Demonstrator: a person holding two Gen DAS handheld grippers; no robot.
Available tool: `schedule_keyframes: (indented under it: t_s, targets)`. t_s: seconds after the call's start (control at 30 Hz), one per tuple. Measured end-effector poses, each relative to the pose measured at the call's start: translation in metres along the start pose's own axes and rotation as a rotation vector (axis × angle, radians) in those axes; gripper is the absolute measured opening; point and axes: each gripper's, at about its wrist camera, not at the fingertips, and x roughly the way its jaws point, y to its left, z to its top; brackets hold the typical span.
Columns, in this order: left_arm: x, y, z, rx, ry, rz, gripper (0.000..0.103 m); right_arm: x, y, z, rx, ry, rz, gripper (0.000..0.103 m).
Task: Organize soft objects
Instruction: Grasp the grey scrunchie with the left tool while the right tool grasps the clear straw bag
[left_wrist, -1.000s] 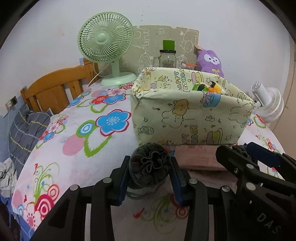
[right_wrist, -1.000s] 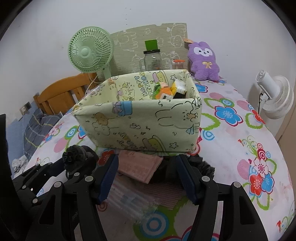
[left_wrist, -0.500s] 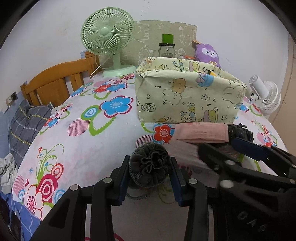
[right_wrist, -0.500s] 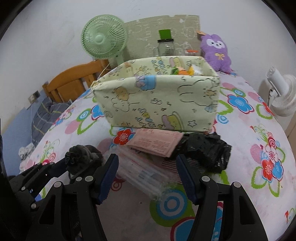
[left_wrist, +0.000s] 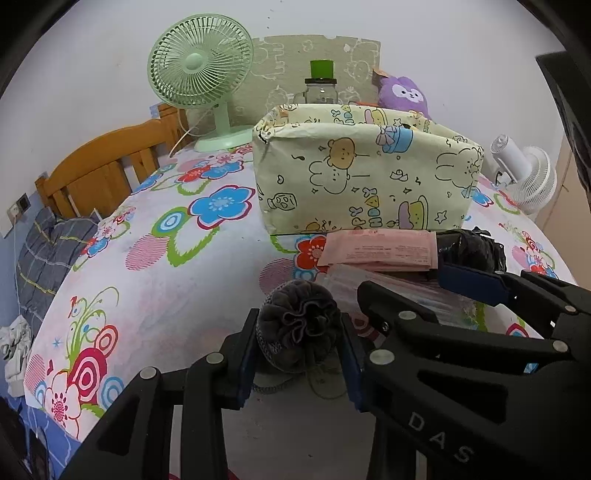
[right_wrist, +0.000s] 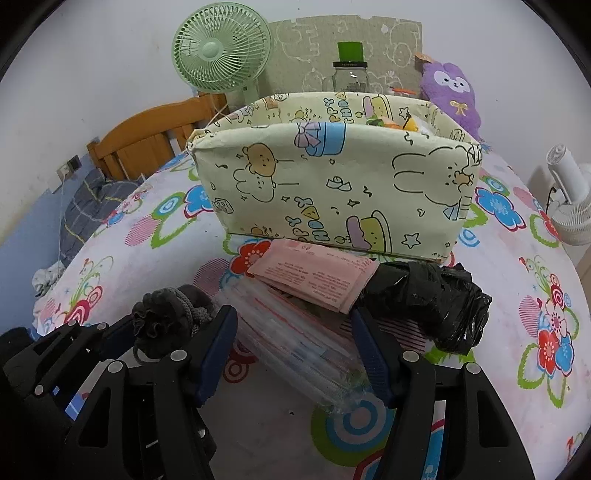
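1. Left claw (left_wrist: 298, 332) clamps dark grey ruffled fabric pouch (left_wrist: 298, 325), lower centre of its view.
2. Right claw (right_wrist: 293, 343) gapes around clear plastic packet (right_wrist: 295, 343), long axis running lower right.
3. Pale yellow cartoon-print fabric bin (right_wrist: 332, 192) lies straight ahead, frame centre; both claws about equally near.

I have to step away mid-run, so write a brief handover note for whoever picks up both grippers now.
Left gripper: shut on the grey pouch, held low over the bedspread.
Right gripper: open, fingers either side of the clear plastic packet, not gripping.
Also waiting in front of the fabric bin: pink packet and black bag bundle.
Done: some items are in the bin.
Left: bin the pouch, then the three items.
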Motion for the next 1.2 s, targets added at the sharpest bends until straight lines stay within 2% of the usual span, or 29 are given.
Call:
schedule_keyframes:
  t_s: [0.2, 0.37, 0.5, 0.6, 0.83, 1.2]
  targets:
    - [-0.003, -0.001, -0.005, 0.021, 0.002, -0.002, 0.040, -0.001, -0.001, -0.006, 0.013, 0.010, 0.001, 0.068]
    - [-0.006, -0.004, -0.012, 0.047, 0.012, 0.004, 0.040, 0.002, -0.001, -0.007, 0.014, 0.082, 0.039, 0.065]
    - [-0.007, -0.004, -0.015, 0.042, 0.013, 0.002, 0.040, 0.001, 0.004, -0.012, -0.002, 0.092, 0.033, 0.049]
    - [-0.008, -0.003, -0.014, 0.029, 0.014, -0.012, 0.040, 0.000, 0.004, -0.013, 0.013, 0.096, 0.054, 0.041]
    - [-0.012, 0.001, -0.013, -0.006, 0.020, -0.049, 0.039, -0.012, 0.008, -0.015, 0.007, 0.060, 0.076, 0.028]
    - [-0.026, -0.008, -0.007, -0.025, 0.007, -0.100, 0.038, -0.036, 0.004, -0.017, 0.022, -0.001, 0.053, 0.025]
